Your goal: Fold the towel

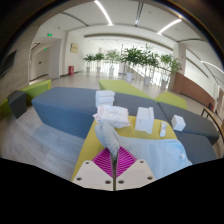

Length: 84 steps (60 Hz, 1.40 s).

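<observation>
Jaws nearly closed, pinching corner of white towel [112, 150] between magenta pads [103, 166] — gripper [113, 168] holds cloth edge, pinched strip rising narrow from finger gap. Rest of towel spreads ahead over yellow-green table [96, 130], folds bunched, far edge hard to trace. More white folded cloths [106, 98] beyond, plus small white pieces [178, 122] to right — identity unclear. Grey-blue sofa [65, 105] behind table. Potted plants [135, 58] and ceiling light strips [103, 12] in far hall. Lower towel portion hidden beneath fingers.
</observation>
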Each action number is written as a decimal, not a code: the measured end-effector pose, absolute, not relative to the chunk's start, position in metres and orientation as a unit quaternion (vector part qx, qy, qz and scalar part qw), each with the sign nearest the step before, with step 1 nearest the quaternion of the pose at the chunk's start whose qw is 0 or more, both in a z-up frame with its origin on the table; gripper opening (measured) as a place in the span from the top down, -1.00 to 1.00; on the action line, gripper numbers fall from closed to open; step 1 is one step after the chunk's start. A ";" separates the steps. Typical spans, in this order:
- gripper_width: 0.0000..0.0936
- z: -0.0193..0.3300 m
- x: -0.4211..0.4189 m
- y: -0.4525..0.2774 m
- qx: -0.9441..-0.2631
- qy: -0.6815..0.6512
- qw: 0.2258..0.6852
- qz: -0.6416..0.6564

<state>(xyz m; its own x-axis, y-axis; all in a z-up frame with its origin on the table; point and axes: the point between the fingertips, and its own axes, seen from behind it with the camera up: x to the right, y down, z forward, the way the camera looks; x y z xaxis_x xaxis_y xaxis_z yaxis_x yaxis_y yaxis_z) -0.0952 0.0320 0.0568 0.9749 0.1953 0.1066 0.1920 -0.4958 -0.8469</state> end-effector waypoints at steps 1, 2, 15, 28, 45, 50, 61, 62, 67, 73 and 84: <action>0.98 0.065 -0.086 0.034 -0.862 -0.106 0.496 0.000; 0.98 0.074 -0.076 0.035 -0.860 -0.100 0.501 -0.002; 0.93 0.089 0.080 0.045 -0.869 0.005 0.493 -0.047; 0.92 0.017 0.168 0.040 -0.904 0.079 0.415 -0.064; -0.77 0.059 0.185 0.016 -0.904 0.087 0.415 -0.045; -0.79 0.087 0.183 -0.010 -0.901 0.080 0.425 -0.039; -0.79 0.140 0.136 -0.081 -0.893 0.034 0.449 -0.006; -0.78 0.144 0.131 -0.089 -0.892 0.028 0.450 -0.004; -0.79 0.161 0.107 -0.119 -0.888 0.000 0.460 0.003; -0.81 0.169 0.079 -0.141 -0.885 -0.023 0.464 0.019; -0.80 0.175 0.078 -0.157 -0.879 -0.020 0.475 0.024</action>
<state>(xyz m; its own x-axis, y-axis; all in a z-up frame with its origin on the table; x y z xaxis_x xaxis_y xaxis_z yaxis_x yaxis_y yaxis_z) 0.0777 -0.1573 0.1749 0.9980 0.0588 -0.0229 0.0130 -0.5478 -0.8365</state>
